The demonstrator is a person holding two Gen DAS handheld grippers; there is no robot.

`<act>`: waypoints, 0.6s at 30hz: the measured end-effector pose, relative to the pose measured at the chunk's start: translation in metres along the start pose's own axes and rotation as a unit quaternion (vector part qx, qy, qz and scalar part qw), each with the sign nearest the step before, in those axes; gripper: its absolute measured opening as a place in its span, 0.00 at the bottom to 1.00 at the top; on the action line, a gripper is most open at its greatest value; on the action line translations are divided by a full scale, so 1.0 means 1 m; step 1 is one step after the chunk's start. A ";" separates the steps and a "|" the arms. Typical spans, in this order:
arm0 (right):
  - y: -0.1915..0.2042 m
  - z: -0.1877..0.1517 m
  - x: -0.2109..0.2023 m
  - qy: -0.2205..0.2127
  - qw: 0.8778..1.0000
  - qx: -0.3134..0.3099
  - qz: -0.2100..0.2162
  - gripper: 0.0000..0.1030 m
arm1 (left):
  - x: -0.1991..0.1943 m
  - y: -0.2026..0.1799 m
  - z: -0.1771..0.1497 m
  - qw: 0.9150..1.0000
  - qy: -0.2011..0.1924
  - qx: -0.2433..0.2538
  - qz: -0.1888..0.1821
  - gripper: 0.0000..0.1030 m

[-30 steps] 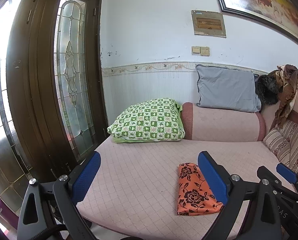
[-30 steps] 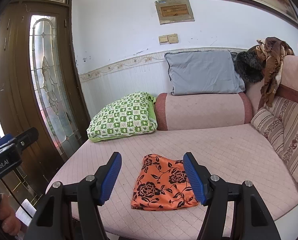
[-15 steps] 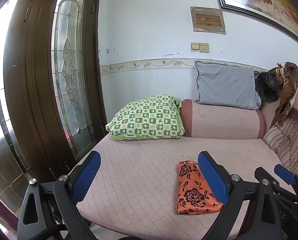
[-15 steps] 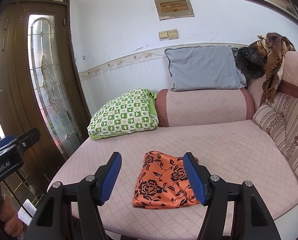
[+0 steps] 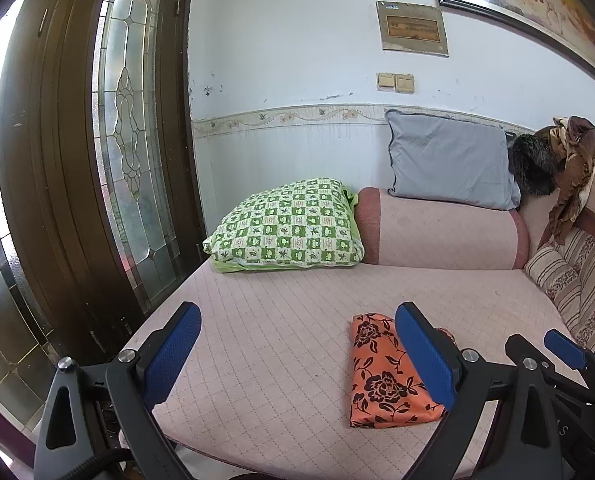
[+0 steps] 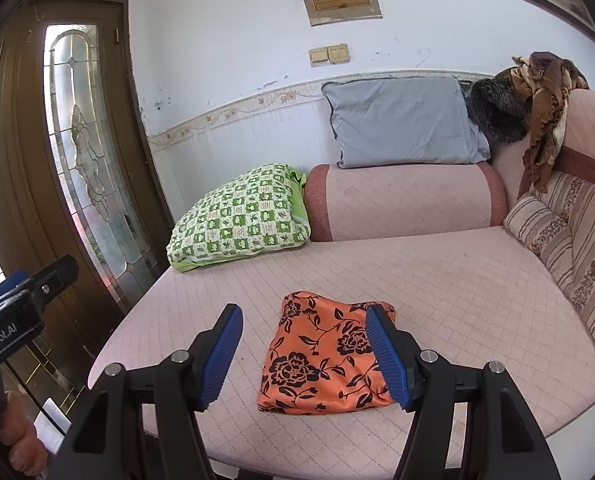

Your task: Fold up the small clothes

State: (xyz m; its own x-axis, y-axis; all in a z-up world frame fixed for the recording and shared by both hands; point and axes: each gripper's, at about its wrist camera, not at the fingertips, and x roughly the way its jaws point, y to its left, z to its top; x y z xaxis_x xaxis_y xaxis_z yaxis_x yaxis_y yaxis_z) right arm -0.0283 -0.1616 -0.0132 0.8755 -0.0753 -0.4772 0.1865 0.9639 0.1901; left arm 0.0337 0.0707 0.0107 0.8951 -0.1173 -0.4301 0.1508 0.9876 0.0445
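An orange garment with black flowers [image 6: 321, 356] lies folded on the pink quilted sofa seat [image 6: 457, 280], close to its front edge. My right gripper [image 6: 304, 316] hovers just in front of and above it, open, with the cloth showing between the blue pads and untouched. In the left wrist view the same garment [image 5: 377, 380] lies partly behind the right-hand pad. My left gripper [image 5: 297, 320] stands open over bare seat to the garment's left and holds nothing. Each gripper shows at the edge of the other's view.
A green checked pillow [image 6: 241, 216], a pink bolster [image 6: 405, 200] and a grey pillow [image 6: 401, 124] line the back. A striped cushion [image 6: 537, 220] and brown cloth [image 6: 545, 92] are at the right. A glass-panelled wooden door [image 5: 133, 140] stands left. A person's foot [image 6: 17, 436] shows below.
Both grippers have sunk slightly and come a little closer to the sofa. Their jaws have kept the same width and the garment has not moved.
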 end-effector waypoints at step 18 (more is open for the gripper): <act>0.007 -0.006 0.023 0.022 1.000 -0.006 -0.002 0.66 | 0.013 0.007 -0.004 1.000 0.006 -0.009 -0.002 0.95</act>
State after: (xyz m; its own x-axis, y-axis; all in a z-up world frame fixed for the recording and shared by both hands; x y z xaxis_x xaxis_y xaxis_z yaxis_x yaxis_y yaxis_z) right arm -0.0095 -0.1547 -0.0277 0.8543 -0.0676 -0.5153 0.1835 0.9669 0.1774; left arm 0.0446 0.0768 0.0014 0.8894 -0.1198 -0.4411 0.1465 0.9888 0.0269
